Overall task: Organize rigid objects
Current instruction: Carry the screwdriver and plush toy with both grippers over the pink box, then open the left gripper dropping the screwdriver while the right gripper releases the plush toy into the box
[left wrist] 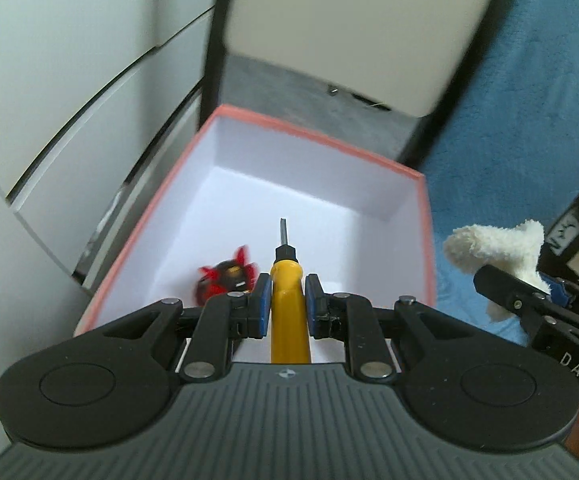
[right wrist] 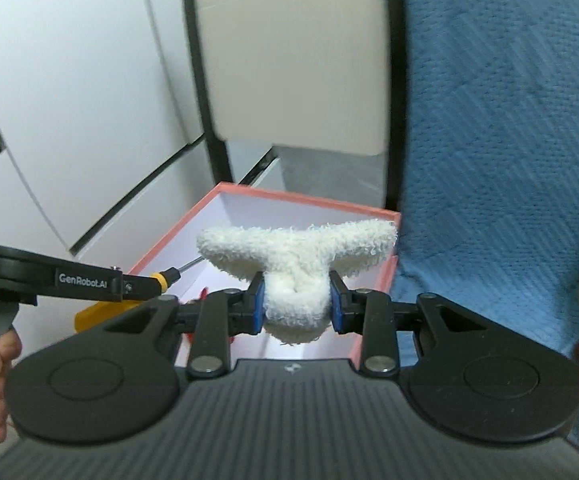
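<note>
Blue blanket (right wrist: pixel 501 140) lies right of the pink-rimmed box (left wrist: pixel 423 216). Right tool (right wrist: pixel 296 300) clamps a white plush piece (right wrist: pixel 295 256) over the box. Left tool (left wrist: pixel 286 304) grips a yellow screwdriver (left wrist: pixel 287 308) above it. Small red-black toy (left wrist: pixel 225 276) sits inside.

White drawer fronts (left wrist: pixel 69 92) with dark gaps on left. Cream panel (left wrist: pixel 353 28) in black frame (left wrist: pixel 215 36) behind, grey carpet floor (left wrist: pixel 289 88) under it. Blue textured blanket (right wrist: pixel 501 128) covers right side. Even, soft light.
</note>
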The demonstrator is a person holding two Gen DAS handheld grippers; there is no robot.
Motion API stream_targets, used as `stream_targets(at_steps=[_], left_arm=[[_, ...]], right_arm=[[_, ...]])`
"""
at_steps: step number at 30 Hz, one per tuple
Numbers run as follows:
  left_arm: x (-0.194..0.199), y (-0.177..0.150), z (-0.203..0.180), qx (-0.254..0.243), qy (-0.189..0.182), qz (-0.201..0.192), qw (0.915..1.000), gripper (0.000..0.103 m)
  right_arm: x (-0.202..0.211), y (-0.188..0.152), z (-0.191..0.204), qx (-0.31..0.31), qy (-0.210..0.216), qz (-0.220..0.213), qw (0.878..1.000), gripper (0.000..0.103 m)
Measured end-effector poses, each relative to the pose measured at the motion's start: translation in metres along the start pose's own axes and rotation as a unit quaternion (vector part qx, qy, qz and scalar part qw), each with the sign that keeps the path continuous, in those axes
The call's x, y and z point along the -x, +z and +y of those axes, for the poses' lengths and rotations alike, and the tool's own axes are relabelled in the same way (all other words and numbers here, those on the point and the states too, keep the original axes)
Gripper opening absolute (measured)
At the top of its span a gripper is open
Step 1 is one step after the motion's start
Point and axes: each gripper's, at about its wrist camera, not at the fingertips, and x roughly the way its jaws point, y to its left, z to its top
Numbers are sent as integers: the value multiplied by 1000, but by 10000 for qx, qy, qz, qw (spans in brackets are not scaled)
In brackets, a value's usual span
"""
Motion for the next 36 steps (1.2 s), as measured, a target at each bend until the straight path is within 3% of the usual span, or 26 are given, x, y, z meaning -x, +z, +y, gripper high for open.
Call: stream_targets(at_steps=[9,14,22,23,24,25,26,28,36], left_arm=[[-37,-21,50,285,77,451,9985,21],[-52,-36,53,307,76,640,9974,21],[-50,-39,49,245,79,620,9977,22],[-49,-38,49,247,70,650,9976,26],[-49,-38,48,248,29,664,9975,39],[-48,-38,48,246,-51,661,9975,47],[-43,-38,47,252,-88,593,9979,56],[-33,-36,44,210,-5,441,9988,56],[16,-33,31,376,96,-211,9990,56]], right_arm=[[-50,-26,32,258,67,544,9982,34],[-66,-43,39,324,50,852,9958,35],[-76,-54,30,181,-15,1089,9939,37],[-75,-54,30,180,20,1107,9937,37],[-76,-55,31,179,51,1114,9936,39],[-74,-55,32,182,96,1122,9935,47],[-72,-55,33,214,124,1131,9933,59],[-66,-53,36,314,170,1081,9935,67],[-25,-31,21,172,280,599,9977,67]])
